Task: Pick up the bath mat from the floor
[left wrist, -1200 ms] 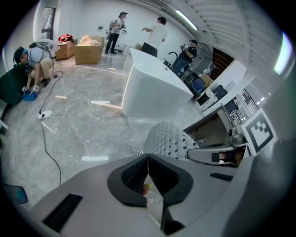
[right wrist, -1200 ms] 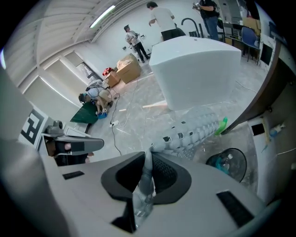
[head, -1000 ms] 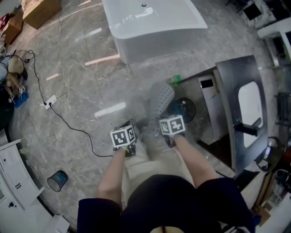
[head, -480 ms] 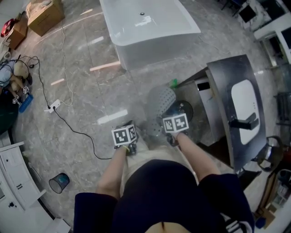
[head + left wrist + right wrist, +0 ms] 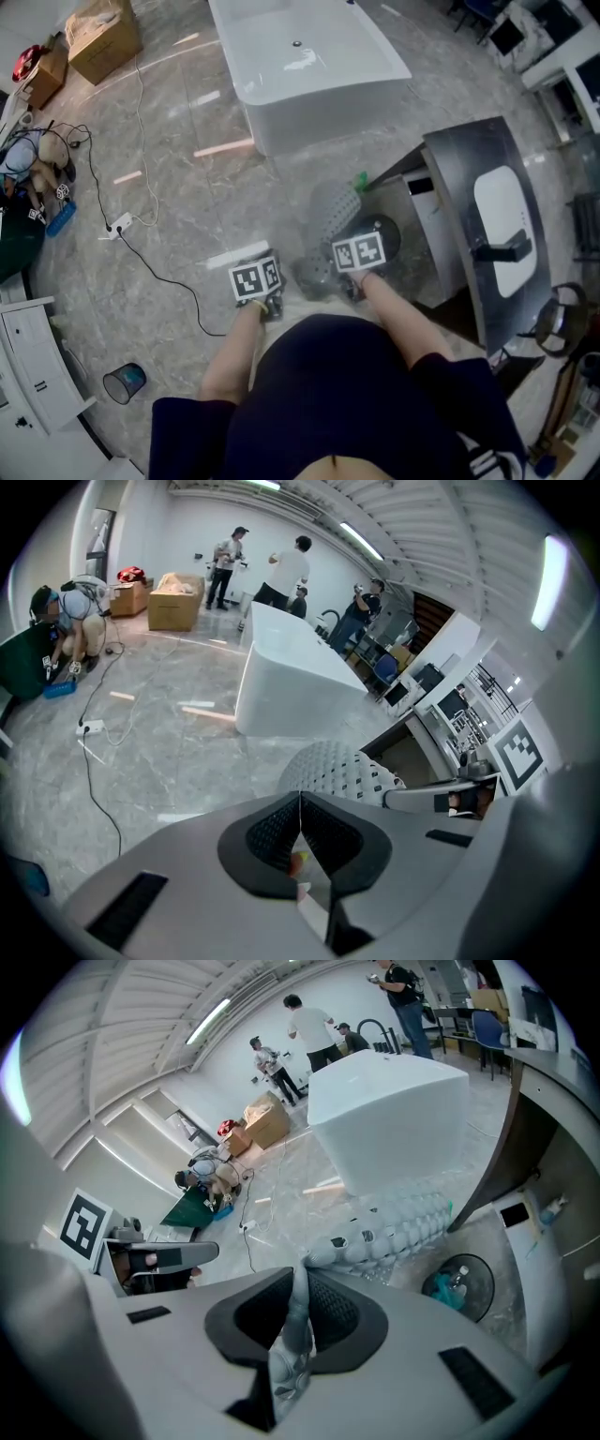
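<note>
The bath mat (image 5: 334,208) is a pale grey, see-through sheet with rows of holes. It hangs between my two grippers, its far end drooping toward the floor. My right gripper (image 5: 352,285) is shut on one edge; the mat (image 5: 394,1224) runs out from between its jaws (image 5: 302,1277). On the left, my left gripper (image 5: 270,305) is shut too, with a thin clear strip of the mat pinched in its jaws (image 5: 300,801). The mat's domed end (image 5: 336,771) shows just beyond them. In the head view the marker cubes hide both sets of fingertips.
A white bathtub (image 5: 309,66) stands ahead. A grey metal counter with a sink (image 5: 487,216) is at the right, and a round black bin (image 5: 382,234) lies under the mat. A cable and power strip (image 5: 117,225) cross the marble floor at the left. People stand beyond the tub (image 5: 281,569).
Both grippers have risen with the mat, and its hanging end has lifted further off the floor. The jaws have kept their grip.
</note>
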`<state>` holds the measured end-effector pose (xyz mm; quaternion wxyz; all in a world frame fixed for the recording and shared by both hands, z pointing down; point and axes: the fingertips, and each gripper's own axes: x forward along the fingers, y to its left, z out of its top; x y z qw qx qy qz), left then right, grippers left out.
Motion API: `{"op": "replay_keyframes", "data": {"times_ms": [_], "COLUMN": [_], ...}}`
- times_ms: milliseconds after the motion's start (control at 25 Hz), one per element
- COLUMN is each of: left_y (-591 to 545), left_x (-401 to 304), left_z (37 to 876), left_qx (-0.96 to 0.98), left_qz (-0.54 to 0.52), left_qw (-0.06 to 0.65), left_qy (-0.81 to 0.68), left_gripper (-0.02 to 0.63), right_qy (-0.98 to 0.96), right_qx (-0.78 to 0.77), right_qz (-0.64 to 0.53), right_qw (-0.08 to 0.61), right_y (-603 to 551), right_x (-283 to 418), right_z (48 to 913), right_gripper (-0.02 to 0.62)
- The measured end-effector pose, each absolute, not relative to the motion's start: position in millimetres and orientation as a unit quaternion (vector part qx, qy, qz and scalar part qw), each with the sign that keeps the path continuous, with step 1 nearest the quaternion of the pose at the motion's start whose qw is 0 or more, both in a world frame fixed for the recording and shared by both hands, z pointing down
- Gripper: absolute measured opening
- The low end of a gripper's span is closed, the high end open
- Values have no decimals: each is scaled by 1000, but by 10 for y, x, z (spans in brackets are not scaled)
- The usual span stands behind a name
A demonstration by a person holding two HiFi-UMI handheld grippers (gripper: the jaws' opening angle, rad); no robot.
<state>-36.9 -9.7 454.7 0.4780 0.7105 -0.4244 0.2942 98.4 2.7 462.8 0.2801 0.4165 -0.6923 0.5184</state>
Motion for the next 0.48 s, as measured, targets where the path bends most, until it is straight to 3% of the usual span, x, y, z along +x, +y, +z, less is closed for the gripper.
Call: {"op": "replay_keyframes", "data": {"times_ms": [480], "left_y": [56], "left_x": [-389], "left_z": [4548], "left_qx": [712], "left_qz": [292], "left_qw": [470], "left_qy": [-432], "left_gripper": [2], "right_qy": [-706], "right_qx": [396], "right_qz": [504], "right_qw": [300], "right_y": [214], "right_x": [869], "right_z": [4616], "right_gripper": [49]}}
